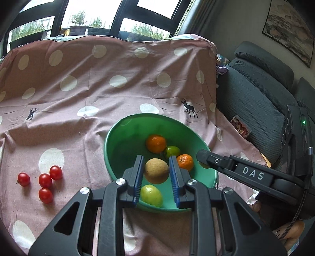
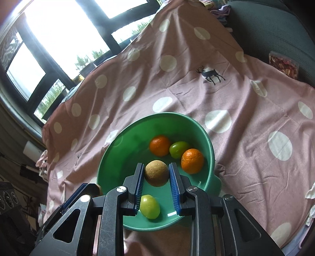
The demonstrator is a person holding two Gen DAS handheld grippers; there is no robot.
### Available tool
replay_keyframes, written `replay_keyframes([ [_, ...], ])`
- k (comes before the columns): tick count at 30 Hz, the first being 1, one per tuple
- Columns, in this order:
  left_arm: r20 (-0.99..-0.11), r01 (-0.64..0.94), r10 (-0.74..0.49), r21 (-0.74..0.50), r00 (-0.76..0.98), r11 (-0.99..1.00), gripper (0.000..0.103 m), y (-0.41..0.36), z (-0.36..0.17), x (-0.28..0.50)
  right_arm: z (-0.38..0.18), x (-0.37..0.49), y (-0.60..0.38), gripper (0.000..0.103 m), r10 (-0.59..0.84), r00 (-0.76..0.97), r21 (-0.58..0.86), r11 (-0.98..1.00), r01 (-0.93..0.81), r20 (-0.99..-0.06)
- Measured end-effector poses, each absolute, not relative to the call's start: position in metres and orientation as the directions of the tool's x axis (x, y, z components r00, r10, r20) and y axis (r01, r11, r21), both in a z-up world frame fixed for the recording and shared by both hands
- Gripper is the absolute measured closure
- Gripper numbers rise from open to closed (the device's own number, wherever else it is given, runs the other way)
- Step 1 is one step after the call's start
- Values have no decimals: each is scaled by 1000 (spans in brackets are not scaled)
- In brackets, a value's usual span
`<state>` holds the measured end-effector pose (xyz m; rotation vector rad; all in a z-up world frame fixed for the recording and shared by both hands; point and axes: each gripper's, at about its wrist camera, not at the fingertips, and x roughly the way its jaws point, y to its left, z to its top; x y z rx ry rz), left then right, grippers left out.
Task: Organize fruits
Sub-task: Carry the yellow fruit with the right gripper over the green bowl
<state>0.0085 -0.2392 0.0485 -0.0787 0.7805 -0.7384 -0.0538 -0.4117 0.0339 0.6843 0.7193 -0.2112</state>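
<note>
A green bowl (image 1: 110, 137) (image 2: 104, 157) sits on a pink dotted cloth (image 1: 98, 88) (image 2: 246, 98). Two oranges (image 1: 156, 143) (image 2: 159, 145), one nearer the right rim (image 1: 185, 161) (image 2: 192, 161), and two green fruits (image 1: 172, 151) (image 1: 151, 196) (image 2: 178, 149) (image 2: 150, 206) lie in it. My left gripper (image 1: 156, 157) hangs over the bowl, shut on a small brown round fruit (image 1: 157, 171). Beside it my right gripper (image 2: 155, 164) (image 1: 201, 157) is shut on a similar brown fruit (image 2: 156, 173). In the right wrist view the left gripper (image 2: 94, 189) is at the lower left.
Several cherry tomatoes (image 1: 45, 180) lie on the cloth left of the bowl. A grey sofa (image 1: 256, 98) with a snack packet (image 1: 240, 128) stands at the right. Windows (image 1: 94, 17) run along the back. A person's hand (image 1: 291, 230) grips the right tool.
</note>
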Motion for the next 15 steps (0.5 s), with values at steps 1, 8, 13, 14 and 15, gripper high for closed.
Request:
replay_keyframes([
  [1,-618,578,-631,-326,468,748,77,-243,46,9,33,-54,-413,76,49,740,504,762,406,-671],
  [8,-647,590,-625,-319,437,742,77,-261,34,11,27,-53,-420,76,65,731,517,749,415,-680],
  [13,-653,603,-628,-315,423,733,77,-271,30,10,24,-52,-422,76,66,720,513,746,425,-691],
  [14,-654,606,-629,-313,421,731,77,-273,30,10,23,-52,-422,76,67,718,514,745,426,-692],
  [15,-655,609,-630,-311,419,729,77,-274,29,9,23,-52,-422,76,68,717,513,745,426,-694],
])
